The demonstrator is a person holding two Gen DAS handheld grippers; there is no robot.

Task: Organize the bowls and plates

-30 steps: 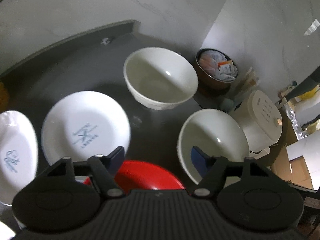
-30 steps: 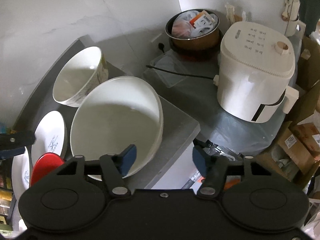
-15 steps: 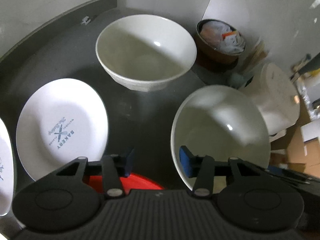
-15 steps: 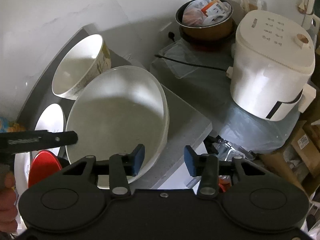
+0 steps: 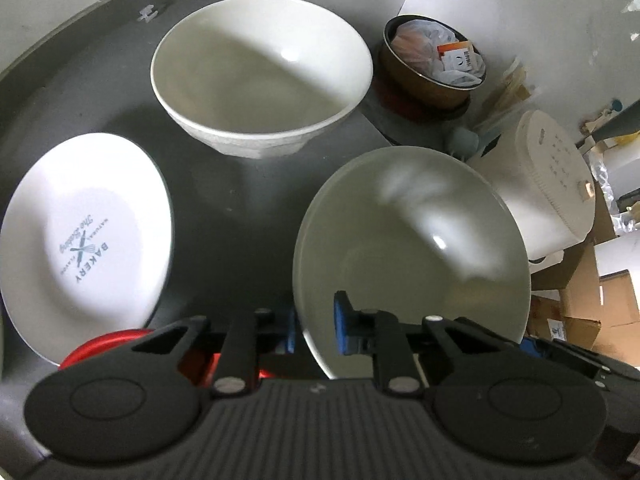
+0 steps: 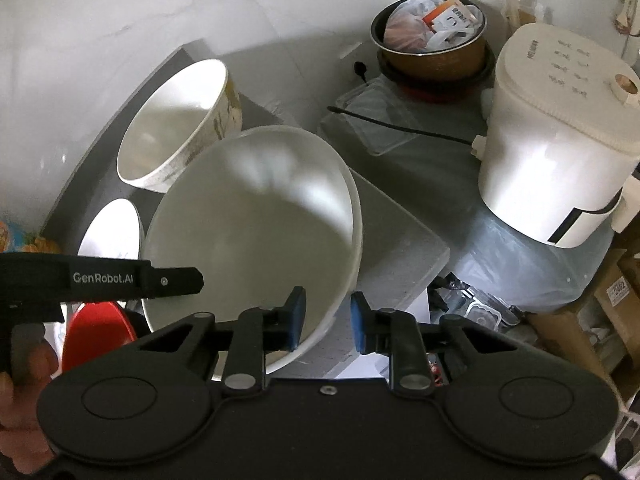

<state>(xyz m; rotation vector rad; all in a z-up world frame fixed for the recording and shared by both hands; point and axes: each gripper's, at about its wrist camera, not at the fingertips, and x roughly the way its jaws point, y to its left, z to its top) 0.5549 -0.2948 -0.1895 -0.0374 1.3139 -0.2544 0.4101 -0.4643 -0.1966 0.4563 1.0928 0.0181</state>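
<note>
A wide white bowl [image 5: 408,248] sits at the counter's right edge. My left gripper [image 5: 315,328] has its jaws closed on the bowl's near-left rim, one pad inside and one outside. My right gripper [image 6: 328,320] clamps the same bowl [image 6: 256,232] at its right rim. The bowl's far rim looks blurred. A deeper white bowl [image 5: 260,72] stands behind it. To the left a white plate [image 5: 84,232] printed "BAKERY" lies flat. A red dish [image 5: 100,344] shows under my left gripper. The left gripper's black finger [image 6: 176,280] crosses the right wrist view.
The dark counter [image 5: 240,208] ends just right of the held bowl. Beyond that edge stand a white rice cooker [image 6: 560,140] and a brown pot [image 6: 432,36] full of packets. Cardboard boxes [image 5: 592,304] sit lower right. A hand [image 6: 24,380] holds the left gripper.
Both grippers moved in over the near bowl's rim and their jaws narrowed from wide open to closed on it. The bowl now shows motion blur.
</note>
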